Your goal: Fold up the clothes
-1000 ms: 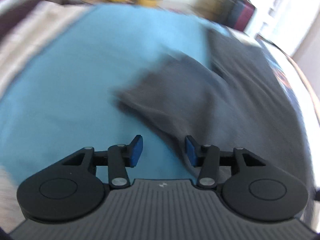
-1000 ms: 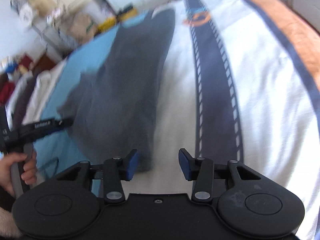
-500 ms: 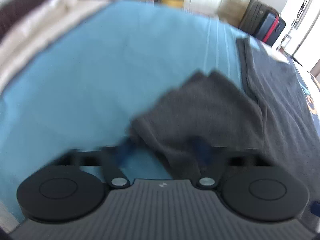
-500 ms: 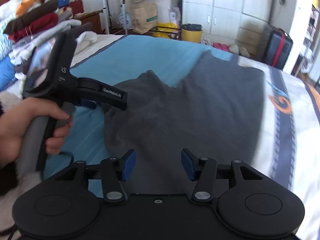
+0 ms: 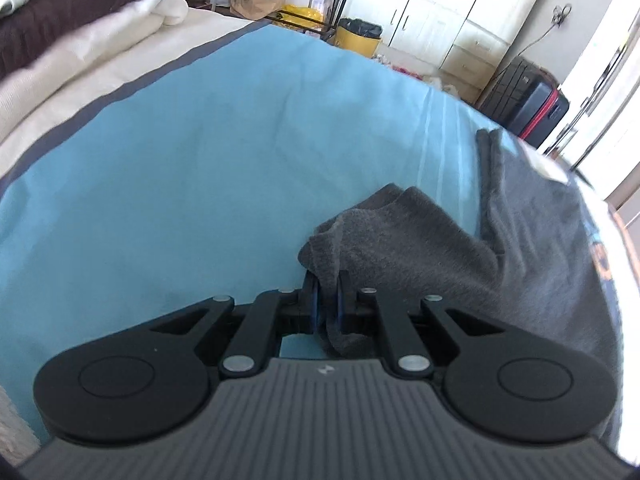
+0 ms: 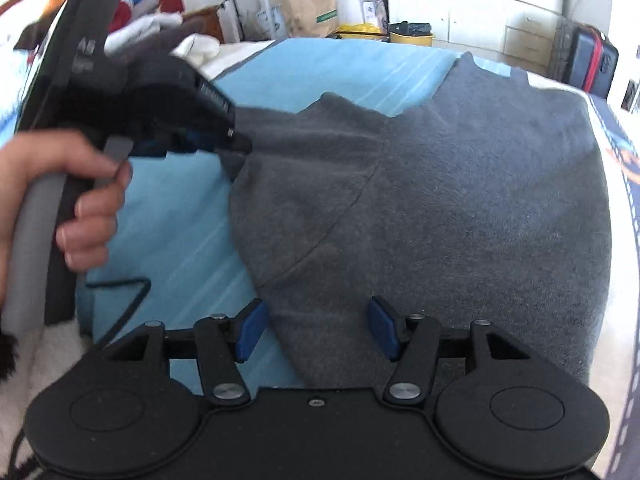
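Grey T-shirt [image 6: 460, 200] lies spread on the blue sheet [image 5: 180, 180] of the bed, body flat, hem toward the far end of the bed. No fold is completed as far as the views show; the garment reads as still at full width, with only one sleeve [image 5: 392, 236] lifted and bunched. Judgement: early in the task, first sleeve fold just starting; both side folds and the lengthwise fold remain.

Left gripper [image 5: 327, 304] has its blue pads pressed together on the sleeve's cuff, cloth pinched between them. In the right wrist view the same tool is seen held by a hand [image 6: 68, 200], nose at the sleeve tip.

Right gripper [image 6: 316, 328] hovers over the shirt's near shoulder edge, jaws opening, cloth beneath the gap but not pinched.

Edges: shirt's left side seam runs along open blue sheet; its right side lies near the patterned white part of the cover [image 6: 624, 208]. Open room: broad bare sheet to the left. Piled bedding [image 5: 80, 28] beyond that, well apart. A thin black cable [image 6: 128, 300] trails on the sheet near the hand; could snag.
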`<state>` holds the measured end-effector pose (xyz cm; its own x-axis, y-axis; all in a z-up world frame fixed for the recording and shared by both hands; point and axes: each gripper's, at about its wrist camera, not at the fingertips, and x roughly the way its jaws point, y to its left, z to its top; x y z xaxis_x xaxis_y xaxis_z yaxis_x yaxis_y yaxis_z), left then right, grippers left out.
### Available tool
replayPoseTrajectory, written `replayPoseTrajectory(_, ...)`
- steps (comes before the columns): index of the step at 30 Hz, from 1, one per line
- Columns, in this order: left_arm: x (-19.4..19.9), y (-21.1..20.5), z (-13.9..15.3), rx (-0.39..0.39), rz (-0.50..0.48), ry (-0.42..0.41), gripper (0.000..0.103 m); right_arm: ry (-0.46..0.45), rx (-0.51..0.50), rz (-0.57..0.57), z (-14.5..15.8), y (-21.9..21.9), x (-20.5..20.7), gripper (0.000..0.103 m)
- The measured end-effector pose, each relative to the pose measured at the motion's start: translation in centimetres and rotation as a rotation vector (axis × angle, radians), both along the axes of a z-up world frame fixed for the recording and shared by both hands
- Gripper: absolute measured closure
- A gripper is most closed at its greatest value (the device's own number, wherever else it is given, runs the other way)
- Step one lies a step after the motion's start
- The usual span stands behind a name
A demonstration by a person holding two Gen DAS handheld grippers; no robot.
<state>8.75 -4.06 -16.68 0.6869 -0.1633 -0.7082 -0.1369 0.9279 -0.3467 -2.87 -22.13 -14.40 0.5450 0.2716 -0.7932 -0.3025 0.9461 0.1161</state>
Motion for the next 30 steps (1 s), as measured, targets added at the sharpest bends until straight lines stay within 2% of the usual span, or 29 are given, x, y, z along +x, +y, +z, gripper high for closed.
replayPoseTrajectory(2, -0.5, 0.1, 0.8, -0.062, -0.033, -0.088, 0.095, -0.009, 0.024, -0.041, 1.0, -1.1, -0.4, 0.041)
replayPoseTrajectory(4, -1.1, -0.3, 1.8, -0.103, -0.093, -0.179, 0.095, -0.028, 0.098, -0.135, 2.0, -3.4, -0.8, 0.041)
replayPoseTrajectory(6, -1.9, -1.0, 2.8, -0.165, -0.168, -0.262, 0.096, -0.026, 0.211, -0.276, 2.7, -6.5, -1.0, 0.041)
replayPoseTrajectory(9, -2.8, -2.5, 3.5, -0.292, -0.333, -0.328, 0.096, 0.002, 0.417, -0.469, 3.1, -11.4, -1.6, 0.04)
replayPoseTrajectory(13, -3.6, -7.1, 3.0, -0.243, -0.602, -0.247, 0.094, 0.067, 0.68, -0.591, 1.3, -15.7, -2.4, 0.04)
replayPoseTrajectory(15, -3.8, -9.4, 1.8, -0.188, -0.707, -0.168, 0.094, 0.083, 0.735, -0.629, 0.6, -16.5, -2.5, 0.04)
replayPoseTrajectory(17, -4.0, -11.4, 0.5, -0.11, -0.768, -0.101, 0.094, 0.084, 0.77, -0.646, 0.3, -16.7, -2.5, 0.04)
replayPoseTrajectory(20, -3.7, -12.6, -1.0, -0.061, -0.773, -0.002, 0.092, 0.071, 0.749, -0.63, 0.5, -16.0, -2.7, 0.04)
replayPoseTrajectory(21, -3.6, -12.5, -1.2, -0.075, -0.763, 0.012, 0.091, 0.066, 0.739, -0.623, 0.5, -15.7, -2.6, 0.04)
replayPoseTrajectory(22, -3.5, -12.3, -1.3, -0.098, -0.751, 0.018, 0.085, 0.065, 0.738, -0.616, 0.3, -15.7, -2.3, 0.04)
replayPoseTrajectory(25, -3.7, -11.1, -0.3, -0.177, -0.722, -0.021, 0.064, 0.071, 0.746, -0.61, -0.2, -15.6, -1.9, 0.04)
replayPoseTrajectory(30, -4.2, -7.7, 2.7, -0.328, -0.694, -0.148, 0.052, 0.065, 0.769, -0.617, -0.5, -16.5, -2.3, 0.04)
